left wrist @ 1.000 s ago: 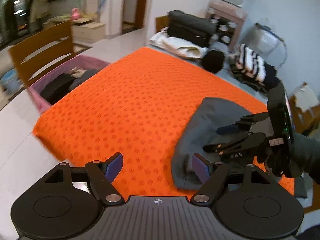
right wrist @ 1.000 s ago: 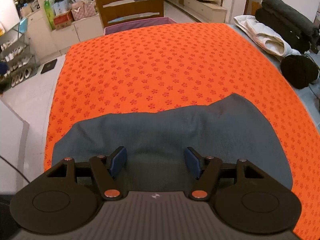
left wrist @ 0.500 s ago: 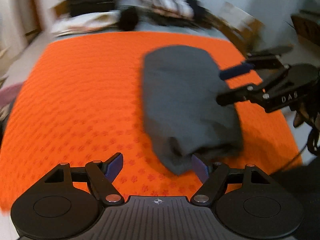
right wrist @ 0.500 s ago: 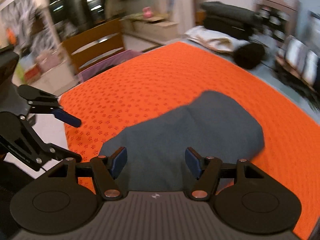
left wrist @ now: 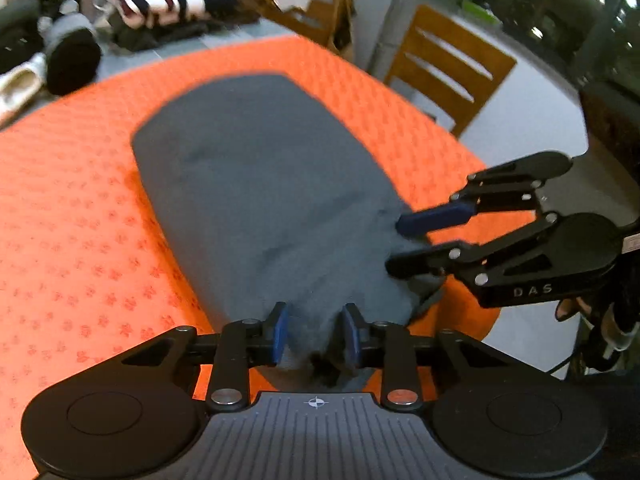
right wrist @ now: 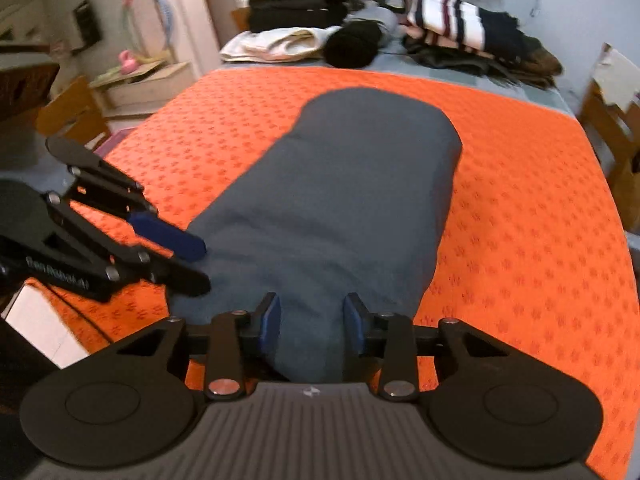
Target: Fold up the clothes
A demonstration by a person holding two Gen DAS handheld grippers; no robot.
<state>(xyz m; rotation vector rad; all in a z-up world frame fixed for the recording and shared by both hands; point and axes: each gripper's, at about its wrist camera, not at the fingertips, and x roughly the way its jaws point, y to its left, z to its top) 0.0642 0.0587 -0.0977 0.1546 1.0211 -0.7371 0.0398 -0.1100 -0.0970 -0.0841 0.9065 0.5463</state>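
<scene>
Grey garment (left wrist: 256, 184) near orange cloth (right wrist: 520, 208) edge, both tongs (left wrist: 312, 334) (right wrist: 312, 328) straddling its hem.

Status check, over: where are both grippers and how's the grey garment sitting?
Left hand-held gripper and right hand-held gripper open, straddling near edge of grey garment. Garment folded on orange cloth. Nothing in the way.

Grey folded garment (left wrist: 256, 184) on orange cloth (left wrist: 72, 208), both hand-held grippers at its near end.

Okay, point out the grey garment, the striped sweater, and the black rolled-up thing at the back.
grey garment (right wrist: 352, 184), right wrist view, middle of its top surface.
striped sweater (right wrist: 452, 24), right wrist view, on the white and dark stripes.
black rolled bundle (right wrist: 352, 44), right wrist view, its rounded front.
</scene>
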